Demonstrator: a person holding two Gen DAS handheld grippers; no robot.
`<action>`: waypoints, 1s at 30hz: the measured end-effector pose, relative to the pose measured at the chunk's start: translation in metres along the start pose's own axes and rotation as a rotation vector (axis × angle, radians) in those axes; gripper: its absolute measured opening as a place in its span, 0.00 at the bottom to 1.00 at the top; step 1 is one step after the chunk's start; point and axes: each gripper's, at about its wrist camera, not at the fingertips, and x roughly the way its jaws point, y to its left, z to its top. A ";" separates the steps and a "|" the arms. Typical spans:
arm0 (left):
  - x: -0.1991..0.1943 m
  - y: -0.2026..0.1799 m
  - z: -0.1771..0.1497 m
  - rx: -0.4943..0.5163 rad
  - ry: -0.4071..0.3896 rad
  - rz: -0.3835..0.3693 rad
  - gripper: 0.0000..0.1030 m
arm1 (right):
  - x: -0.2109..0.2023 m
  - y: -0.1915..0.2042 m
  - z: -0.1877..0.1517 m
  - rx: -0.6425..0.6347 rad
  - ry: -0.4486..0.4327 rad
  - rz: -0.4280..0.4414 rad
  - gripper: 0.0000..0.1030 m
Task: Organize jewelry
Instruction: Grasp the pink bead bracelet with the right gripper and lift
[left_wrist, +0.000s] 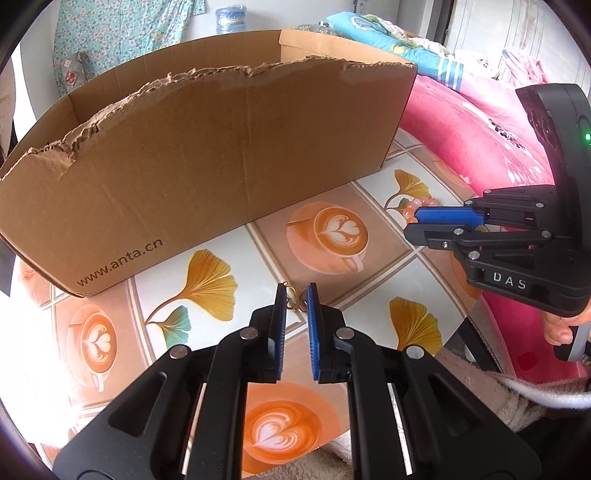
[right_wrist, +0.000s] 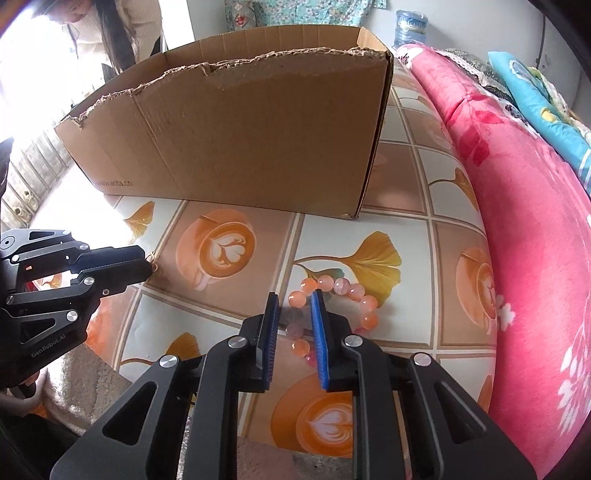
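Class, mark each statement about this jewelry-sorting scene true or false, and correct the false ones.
1. The cardboard box has a torn top edge. True.
2. The bead bracelet lies inside the box. False: it lies on the patterned tablecloth, at the right gripper.
3. The bracelet's beads are blue. False: they are orange and pink.
4. The left gripper is at a small gold piece. True.
5. A pink blanket lies beside the table. True.

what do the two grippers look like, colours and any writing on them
Both are black plastic scissor-style linkages with silver rivets and flat blue ribbed pads. The right gripper carries white "DAS" lettering and a green light on its upright body. The left gripper shows faint "GenRobot.AI" lettering on its side.
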 end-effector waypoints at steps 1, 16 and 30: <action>0.000 0.000 0.000 -0.002 0.001 0.000 0.10 | 0.000 -0.001 0.001 0.005 0.001 0.002 0.14; 0.001 0.003 0.000 -0.025 0.009 0.005 0.10 | -0.004 -0.024 0.008 0.152 -0.026 0.110 0.10; 0.000 0.002 0.000 -0.030 0.002 0.016 0.10 | -0.025 -0.041 0.013 0.244 -0.096 0.180 0.10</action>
